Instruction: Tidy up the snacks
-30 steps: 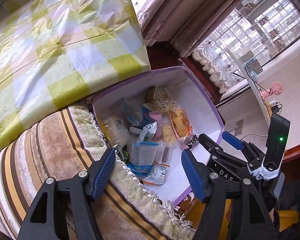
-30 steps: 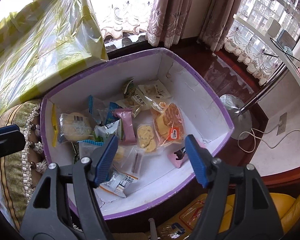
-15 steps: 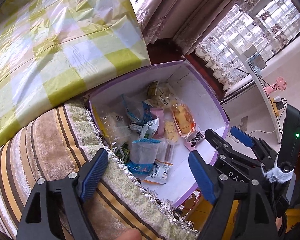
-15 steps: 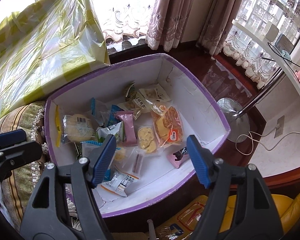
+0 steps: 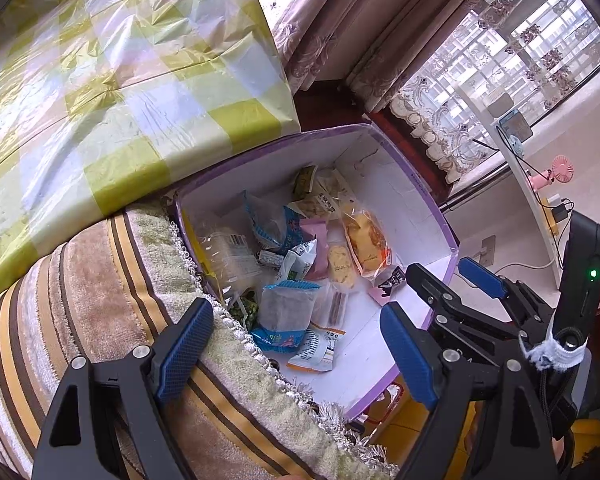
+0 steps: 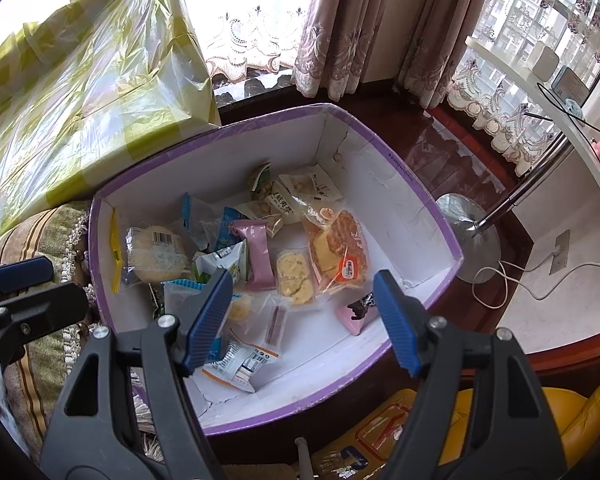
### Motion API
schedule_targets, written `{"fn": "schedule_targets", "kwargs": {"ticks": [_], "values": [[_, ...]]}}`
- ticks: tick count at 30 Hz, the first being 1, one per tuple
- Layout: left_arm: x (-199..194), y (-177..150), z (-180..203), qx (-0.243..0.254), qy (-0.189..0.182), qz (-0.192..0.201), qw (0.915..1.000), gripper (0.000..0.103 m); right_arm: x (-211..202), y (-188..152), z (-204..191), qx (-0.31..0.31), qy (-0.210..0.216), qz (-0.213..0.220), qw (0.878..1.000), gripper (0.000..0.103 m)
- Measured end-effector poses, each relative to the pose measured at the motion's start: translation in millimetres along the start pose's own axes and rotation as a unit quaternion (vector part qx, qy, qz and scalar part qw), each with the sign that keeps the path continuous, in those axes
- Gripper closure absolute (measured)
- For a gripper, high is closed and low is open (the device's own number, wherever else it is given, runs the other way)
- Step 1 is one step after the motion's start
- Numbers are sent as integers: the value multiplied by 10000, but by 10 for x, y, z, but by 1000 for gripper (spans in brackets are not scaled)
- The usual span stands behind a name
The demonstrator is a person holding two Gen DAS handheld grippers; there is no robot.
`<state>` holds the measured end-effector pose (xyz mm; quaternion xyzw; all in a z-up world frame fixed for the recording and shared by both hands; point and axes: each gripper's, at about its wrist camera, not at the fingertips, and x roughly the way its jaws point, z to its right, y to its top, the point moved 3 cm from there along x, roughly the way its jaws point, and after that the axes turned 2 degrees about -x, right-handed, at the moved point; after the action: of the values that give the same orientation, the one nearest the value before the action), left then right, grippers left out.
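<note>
Right wrist view: right claw (image 6: 300,316) gaped empty above purple-rimmed white cardboard box (image 6: 400,208) holding loose wrapped snack packets (image 6: 260,256); left claw (image 5: 296,344) also apart, empty. Risk: slippery overlapping wrappers, pinching two.

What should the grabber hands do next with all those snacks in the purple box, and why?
Probably lower the right gripper into the purple box toward the pink packet. Both grippers hang open and empty above the box, and the right one already points over the snack pile. The pink packet lies on top, so it looks easy to pinch. The left gripper sits over the striped cushion, farther off.
</note>
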<state>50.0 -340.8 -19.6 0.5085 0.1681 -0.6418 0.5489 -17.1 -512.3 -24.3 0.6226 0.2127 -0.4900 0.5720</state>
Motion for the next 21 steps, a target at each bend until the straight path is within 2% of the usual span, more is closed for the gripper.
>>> {"fn": "schedule_targets", "kwargs": {"ticks": [21], "values": [[0,2,1,-2,2,-2,10000,17,29,-9,2,5,37,-39,10000,27]]}}
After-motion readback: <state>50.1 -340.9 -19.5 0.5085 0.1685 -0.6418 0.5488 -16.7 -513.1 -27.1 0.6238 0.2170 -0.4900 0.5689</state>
